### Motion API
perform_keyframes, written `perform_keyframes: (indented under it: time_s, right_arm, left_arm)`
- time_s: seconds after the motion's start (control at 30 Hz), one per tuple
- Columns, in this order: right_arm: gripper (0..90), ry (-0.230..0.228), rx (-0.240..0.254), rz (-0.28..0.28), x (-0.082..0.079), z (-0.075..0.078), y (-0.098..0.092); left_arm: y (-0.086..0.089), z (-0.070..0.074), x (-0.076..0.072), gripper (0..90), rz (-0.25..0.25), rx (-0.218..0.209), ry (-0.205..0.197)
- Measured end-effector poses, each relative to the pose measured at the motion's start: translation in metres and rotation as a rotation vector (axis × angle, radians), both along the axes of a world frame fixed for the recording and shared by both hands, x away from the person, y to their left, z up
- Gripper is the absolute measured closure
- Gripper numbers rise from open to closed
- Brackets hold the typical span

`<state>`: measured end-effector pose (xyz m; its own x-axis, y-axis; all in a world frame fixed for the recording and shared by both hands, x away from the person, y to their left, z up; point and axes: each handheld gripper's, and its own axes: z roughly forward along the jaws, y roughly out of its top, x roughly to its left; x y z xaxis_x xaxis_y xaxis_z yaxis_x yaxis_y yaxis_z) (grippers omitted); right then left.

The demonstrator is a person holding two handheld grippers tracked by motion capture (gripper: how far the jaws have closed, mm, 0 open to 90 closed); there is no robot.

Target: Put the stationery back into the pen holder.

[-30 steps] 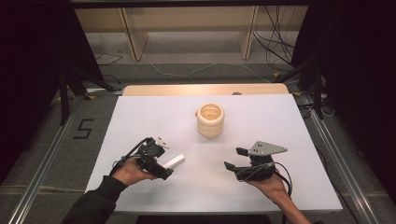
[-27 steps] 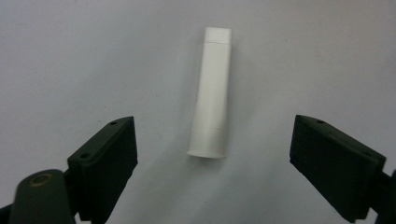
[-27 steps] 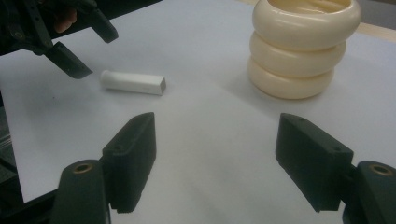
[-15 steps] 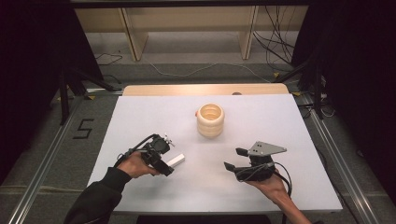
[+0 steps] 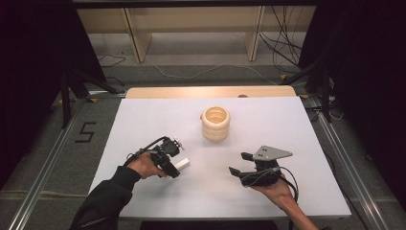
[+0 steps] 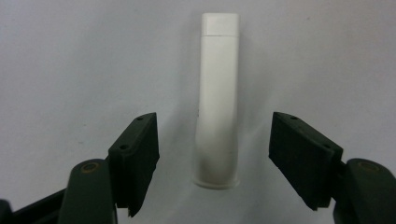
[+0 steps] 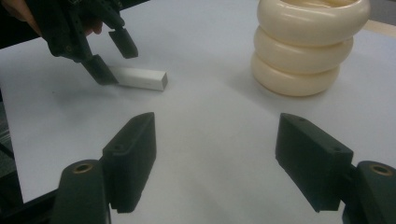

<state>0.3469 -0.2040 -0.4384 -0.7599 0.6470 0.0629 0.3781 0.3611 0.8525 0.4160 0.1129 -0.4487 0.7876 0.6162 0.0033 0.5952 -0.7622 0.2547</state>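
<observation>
White sheet is covering the tabletop (image 5: 143, 120), and almost all of the work is lying ahead: nothing is lifted or moved into place yet, as far as the pictures are showing. Going from the largest thing down, the cream ringed holder (image 5: 215, 123) is standing upright near the middle of the far half, like three thick rings stacked one on another, open at the top, and nothing seems to be lying inside it, although its bottom is hidden. The right tongs (image 5: 242, 164) are resting in the hand low over the sheet on the right, jaws standing wide apart with only bare sheet between them, well apart from the holder and from the small piece. The left tongs (image 5: 176, 163) are doing the present step: they are reaching over the white tube (image 6: 218, 100), and their jaws have just been closing, with the tube between them. In the left gripper view a clear gap is showing on each side of the tube, so the pads are not pressing it; the grasp is being prepared, not finished. What is left, I judge, is closing fully, lifting, and carrying the tube somewhere, perhaps to the holder. The tube is lying flat on the sheet at the near left, slim and plain white, with a squared cap on its far end and a rounded flared end near the jaws.
</observation>
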Motion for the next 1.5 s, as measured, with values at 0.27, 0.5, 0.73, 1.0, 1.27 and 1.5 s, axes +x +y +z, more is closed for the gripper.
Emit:
perform_keyframes:
  time_s: [0.27,0.5,0.73,1.0,1.27,1.5]
  right_arm:
    - [29.6,-0.003,0.002,0.006,0.0,0.0,0.001]
    - [29.7,-0.003,0.003,0.007,0.0,0.0,0.002]
    - [29.7,-0.002,-0.003,0.009,-0.001,0.0,0.002]
    - [29.7,-0.003,0.0,0.01,-0.001,0.0,0.003]
    - [29.7,-0.004,0.001,0.01,-0.001,0.0,0.003]
    - [29.7,-0.005,0.0,0.011,-0.001,-0.001,0.003]
  left_arm:
    - [-0.006,-0.005,0.003,41.5,-0.026,0.034,0.02]
    - [-0.004,-0.006,0.005,50.1,-0.03,0.037,0.022]
    - [-0.004,-0.009,0.006,55.9,-0.039,0.034,0.033]
    - [-0.005,-0.012,0.006,59.8,-0.046,0.043,0.049]
    - [-0.003,-0.012,0.006,61.7,-0.044,0.048,0.056]
    - [-0.002,-0.011,0.006,62.6,-0.05,0.053,0.06]
